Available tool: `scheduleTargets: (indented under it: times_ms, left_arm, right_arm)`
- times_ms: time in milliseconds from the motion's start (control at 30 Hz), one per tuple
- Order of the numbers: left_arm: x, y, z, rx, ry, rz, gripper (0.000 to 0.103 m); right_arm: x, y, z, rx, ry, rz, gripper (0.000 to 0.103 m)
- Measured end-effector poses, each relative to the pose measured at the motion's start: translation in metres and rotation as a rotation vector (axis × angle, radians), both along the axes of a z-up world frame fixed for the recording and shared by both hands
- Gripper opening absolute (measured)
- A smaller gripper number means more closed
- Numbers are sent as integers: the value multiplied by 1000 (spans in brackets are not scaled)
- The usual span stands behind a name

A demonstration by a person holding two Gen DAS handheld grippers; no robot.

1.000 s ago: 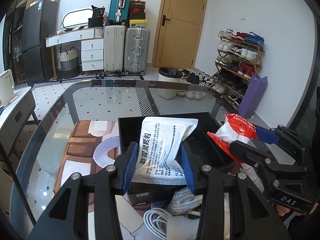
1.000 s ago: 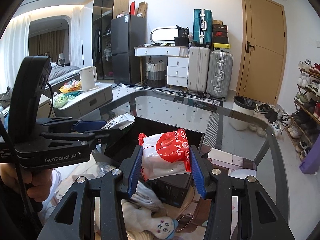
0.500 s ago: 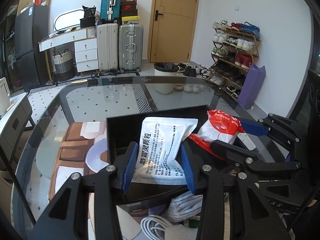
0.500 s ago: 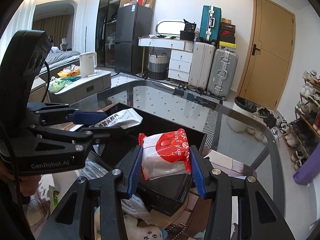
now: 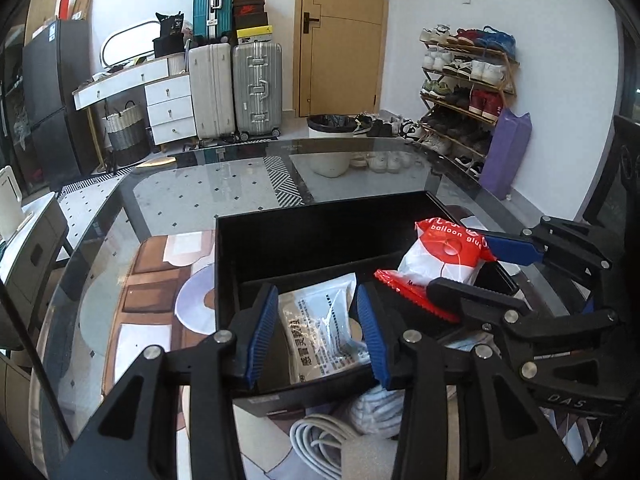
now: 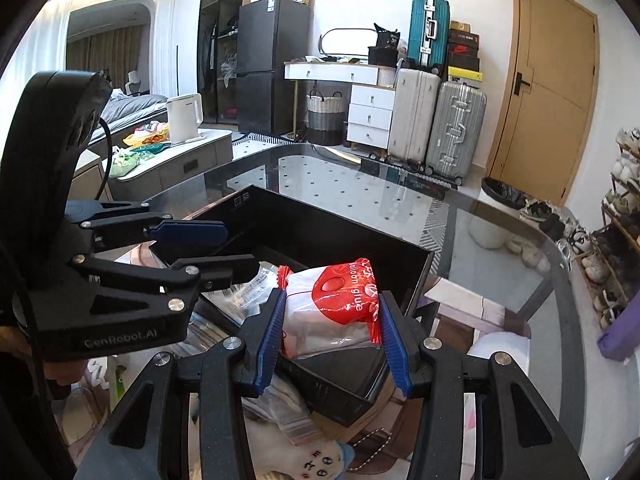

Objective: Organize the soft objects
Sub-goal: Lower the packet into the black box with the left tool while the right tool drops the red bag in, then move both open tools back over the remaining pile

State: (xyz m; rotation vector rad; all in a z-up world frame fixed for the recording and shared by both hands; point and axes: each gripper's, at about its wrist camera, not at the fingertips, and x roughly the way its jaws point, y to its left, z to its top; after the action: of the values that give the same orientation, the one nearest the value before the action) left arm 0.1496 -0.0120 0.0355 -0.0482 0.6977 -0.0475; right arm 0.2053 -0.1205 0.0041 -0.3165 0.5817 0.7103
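A black open box (image 5: 320,212) stands on the glass table, its rim (image 6: 340,220) also showing in the right wrist view. My left gripper (image 5: 317,292) is shut on a white packet (image 5: 320,320) with printed text, held low inside the box. My right gripper (image 6: 332,296) is shut on a red and white balloon glue bag (image 6: 340,300) over the box's near right corner. The same bag (image 5: 444,252) shows at the right of the left wrist view, between the right gripper's fingers (image 5: 512,248). The left gripper (image 6: 238,248) reaches in from the left.
The glass table (image 5: 200,184) stretches beyond the box. In front of the box lie a coiled white cable (image 5: 316,436), a striped cloth (image 5: 376,404), a clear zip bag (image 6: 288,412) and a white plush toy (image 6: 320,460). A hand holds the left gripper's grip.
The white packet has gone down from above the box's rim into the box. The red and white bag has sunk closer to the box. Both grips are unchanged.
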Motion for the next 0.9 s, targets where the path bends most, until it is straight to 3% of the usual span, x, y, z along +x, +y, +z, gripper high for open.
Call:
scheduleTargets:
  times_ms: [233,333,400,467,533,567,633,733,900]
  left_arm:
    - [-2,3,1,-1,6,-3,41]
    - [-5,1,3,10,6,-15,43]
    - [-10,0,7,13,-4,-26,49]
    - [-15,0,12,10,-21,-34,65]
    - [-24,0,18,8,-45,-44,71]
    - [-27,0,20,14,-52,-44,82]
    - [-37,-1,25,25,-82,-38,93]
    - [-49,-1,28,38,-103,-43,102]
    - [-67,2,28,54,-121,-27,103]
  right_arm:
    - [-3,0,1,9,34,-4,46]
    - [-7,-2,5,3,0,-30,52]
    - [-13,-8,13,18,-38,-47,57]
    - [-19,-16,20,31,-65,-65,70]
    - [-28,-25,30,63,-88,-84,84]
    - [-31,-30,33,74,-94,-95,87]
    - [-39,-39,38,92,-102,-114,95]
    - [-52,-50,41,113,-94,-135,102]
    - [-70,-60,43,158,-73,-144,102]
